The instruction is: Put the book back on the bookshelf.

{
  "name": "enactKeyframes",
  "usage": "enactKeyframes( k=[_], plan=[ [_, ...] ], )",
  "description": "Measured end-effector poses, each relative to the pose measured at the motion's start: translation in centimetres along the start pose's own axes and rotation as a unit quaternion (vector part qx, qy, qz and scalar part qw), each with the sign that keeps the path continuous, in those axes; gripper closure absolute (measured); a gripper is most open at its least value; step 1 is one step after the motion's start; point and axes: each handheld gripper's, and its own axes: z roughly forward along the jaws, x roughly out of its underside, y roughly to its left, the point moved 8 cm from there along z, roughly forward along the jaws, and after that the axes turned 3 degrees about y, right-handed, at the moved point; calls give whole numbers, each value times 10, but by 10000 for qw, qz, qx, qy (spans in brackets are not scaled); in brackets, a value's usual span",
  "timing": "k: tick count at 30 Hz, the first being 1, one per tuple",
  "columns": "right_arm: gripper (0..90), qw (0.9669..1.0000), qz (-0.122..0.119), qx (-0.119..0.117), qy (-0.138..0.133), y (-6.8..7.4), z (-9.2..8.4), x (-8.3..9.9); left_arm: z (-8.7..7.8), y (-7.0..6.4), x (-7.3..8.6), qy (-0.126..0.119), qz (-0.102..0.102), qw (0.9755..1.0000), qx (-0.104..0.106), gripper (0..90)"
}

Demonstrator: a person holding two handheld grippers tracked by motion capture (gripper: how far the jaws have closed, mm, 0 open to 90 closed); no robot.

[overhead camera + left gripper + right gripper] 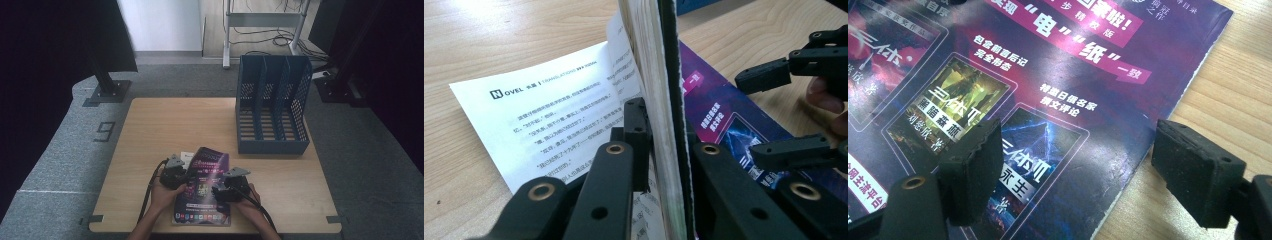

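High view: the magazine lies at the counter's near edge between both tools; left gripper view: the left tool clamps its floppy, light page block, best gripped near the spine; right gripper view: the right tool is open over the glossy, slippery cover.

1. The left gripper sits low in the frame, left of centre, in the left hand; its jaws are clamped tight on what is between them.
2. The right gripper sits lower centre, in the right hand, jaws spread wide, pointing down and left.
3. Both forearms enter from the bottom edge.
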Motion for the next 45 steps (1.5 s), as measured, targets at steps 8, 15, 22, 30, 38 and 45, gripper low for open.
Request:
enactKeyframes(
  k=[8, 15, 22, 30, 38, 45],
  plan=[
    [204, 10000, -3, -10, 12, 0, 0, 0, 2, 0, 2, 57, 57, 9999, -71, 778],
    [205, 10000, -9, -9, 10, 0, 0, 0, 7, 1, 5, 168, 68, 9998, -101, 750],
    [206, 10000, -16, -15, 17, 0, 0, 0, 4, -3, 3, 47, 188, 9998, -82, 846],
    [214, 10000, -45, -29, 21, -1, -1, 0, 0, -7, 0, -123, 276, 9995, 50, 881],
    [220, 9999, -61, -87, -96, -1, -3, -3, -6, -9, -4, -261, 322, 9990, 148, 883],
    [220, 9997, 23, -89, -240, -5, -7, -7, -12, -11, -7, -339, 304, 9986, 262, 884]
  ],
)
